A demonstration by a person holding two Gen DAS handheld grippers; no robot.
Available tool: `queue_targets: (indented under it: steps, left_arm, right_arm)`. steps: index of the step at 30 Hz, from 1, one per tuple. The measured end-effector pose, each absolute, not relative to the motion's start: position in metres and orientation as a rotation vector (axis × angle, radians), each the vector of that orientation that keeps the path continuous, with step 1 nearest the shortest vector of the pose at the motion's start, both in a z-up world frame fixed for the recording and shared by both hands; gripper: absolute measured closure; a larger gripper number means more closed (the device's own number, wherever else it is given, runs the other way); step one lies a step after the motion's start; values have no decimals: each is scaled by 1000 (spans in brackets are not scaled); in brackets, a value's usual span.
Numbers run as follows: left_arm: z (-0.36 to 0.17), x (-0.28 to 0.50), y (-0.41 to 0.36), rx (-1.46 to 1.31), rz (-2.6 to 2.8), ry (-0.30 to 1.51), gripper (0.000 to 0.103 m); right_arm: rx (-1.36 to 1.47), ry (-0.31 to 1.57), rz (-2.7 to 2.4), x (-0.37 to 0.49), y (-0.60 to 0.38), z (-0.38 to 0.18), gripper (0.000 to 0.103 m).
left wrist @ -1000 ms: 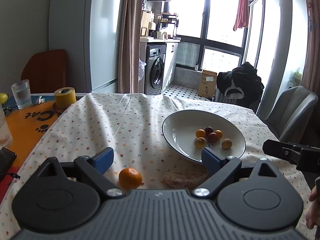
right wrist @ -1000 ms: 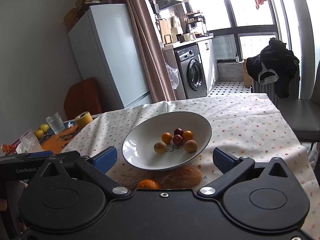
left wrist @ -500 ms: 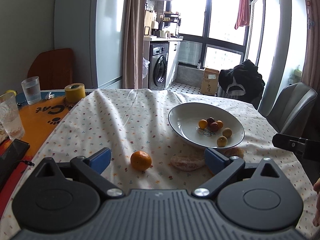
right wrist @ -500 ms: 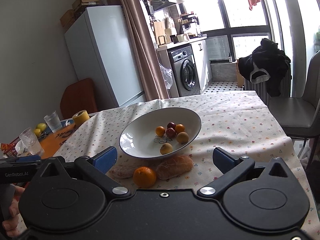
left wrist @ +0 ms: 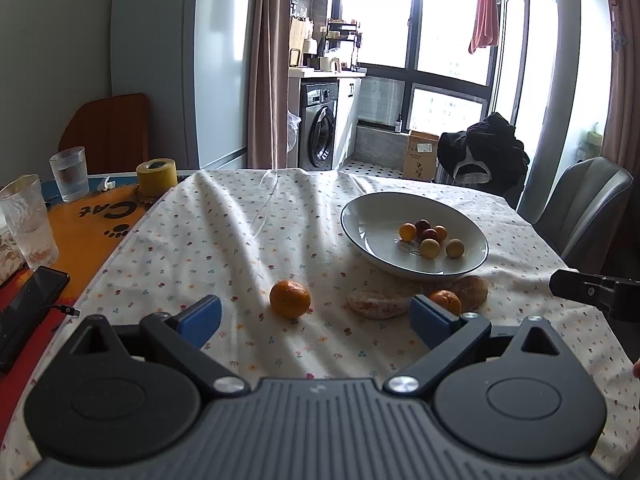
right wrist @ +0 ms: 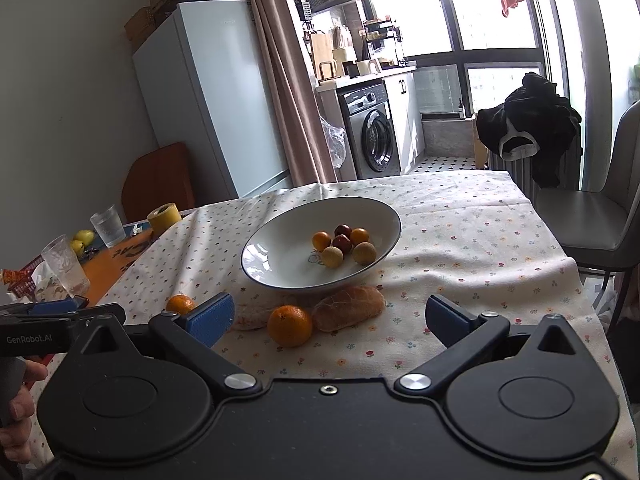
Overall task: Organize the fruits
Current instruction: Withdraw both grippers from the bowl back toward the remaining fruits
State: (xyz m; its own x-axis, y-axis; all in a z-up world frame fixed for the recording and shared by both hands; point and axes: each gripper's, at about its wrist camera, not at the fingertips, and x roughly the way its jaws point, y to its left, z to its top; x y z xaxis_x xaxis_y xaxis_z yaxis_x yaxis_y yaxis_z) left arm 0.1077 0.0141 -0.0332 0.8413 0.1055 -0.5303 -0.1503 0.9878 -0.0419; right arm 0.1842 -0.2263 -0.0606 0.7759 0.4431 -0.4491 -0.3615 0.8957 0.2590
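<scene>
Both grippers, the left gripper (left wrist: 316,318) and right gripper (right wrist: 330,316), hover with jaws apart and empty, evidently lining up on the two round orange tangerines (right wrist: 289,325) lying on the floral tablecloth (left wrist: 240,240) at 6 o'clock of the wide white ceramic bowl (right wrist: 280,256).

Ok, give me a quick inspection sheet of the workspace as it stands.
Surface: floral tablecloth, rumpled at its far edge.
Job's things: white bowl holds six small fruits; two oranges and two bread rolls lie on the cloth in front of it.
Clutter: two glasses, yellow tape roll, phone.
Grippers: left gripper and right gripper open, empty.
Cables: one plugged into the phone.
Surroundings: fridge, washing machine, grey chair.
</scene>
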Motion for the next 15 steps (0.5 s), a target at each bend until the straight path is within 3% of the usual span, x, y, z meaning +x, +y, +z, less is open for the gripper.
queue_targets:
  steps: [15]
  left_arm:
    - [-45, 120, 8, -108, 103, 578, 4]
  right_arm:
    - [133, 561, 467, 196, -222, -73, 0]
